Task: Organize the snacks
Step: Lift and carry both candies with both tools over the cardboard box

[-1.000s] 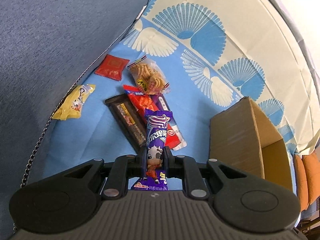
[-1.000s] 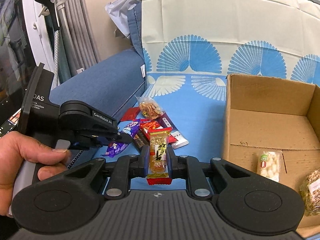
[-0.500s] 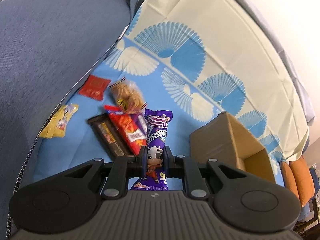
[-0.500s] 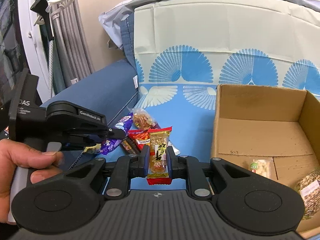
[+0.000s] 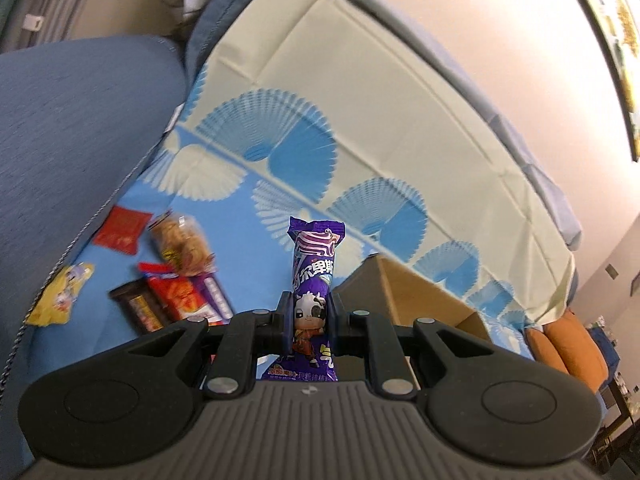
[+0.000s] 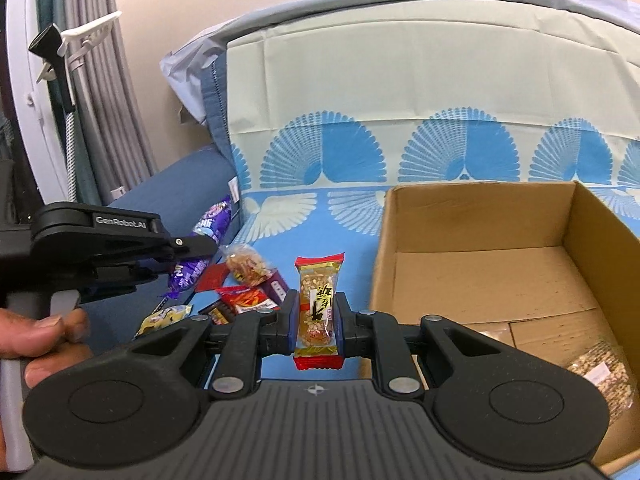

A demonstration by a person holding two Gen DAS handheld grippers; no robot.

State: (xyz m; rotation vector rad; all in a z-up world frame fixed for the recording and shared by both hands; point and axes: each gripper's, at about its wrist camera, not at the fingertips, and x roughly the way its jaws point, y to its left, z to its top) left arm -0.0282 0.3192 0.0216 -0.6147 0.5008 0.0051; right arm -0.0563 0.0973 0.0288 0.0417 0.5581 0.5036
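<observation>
Left wrist view: left gripper [image 5: 308,322] stays clamped on purple cow-print snack bar [image 5: 314,280], bar upright between the pads. Versus a second ago the view has tipped up: more backrest and wall, loose pile sits lower left, so the bar is lifted clear of the sofa cover [image 5: 248,248] and likely heading for the cardboard box [image 5: 420,300] at right. Loose snacks on the cover, count six: one red square packet [image 5: 122,230], one clear bag of fried crisps [image 5: 182,246], one yellow packet [image 5: 60,296] by the sofa edge, one dark brown bar [image 5: 136,306], one red-orange packet [image 5: 176,300], one purple-white bar [image 5: 216,296]. One box, inside hidden here.

Right wrist view: right gripper [image 6: 316,322] pinched shut on golden peanut bar [image 6: 318,304] with red ends. Box [image 6: 480,216] now looms larger and nearer than a second ago, open mouth right of the bar; drop-off looks close, not yet over the rim. Left gripper [image 6: 192,246] at left, held by a hand [image 6: 36,340], purple bar [image 6: 204,240] raised above the pile. Inside the box: one clear granola-type bag [image 6: 600,372] near the front right corner; anything else is hidden behind the gripper body. Snacks in grippers: two.
</observation>
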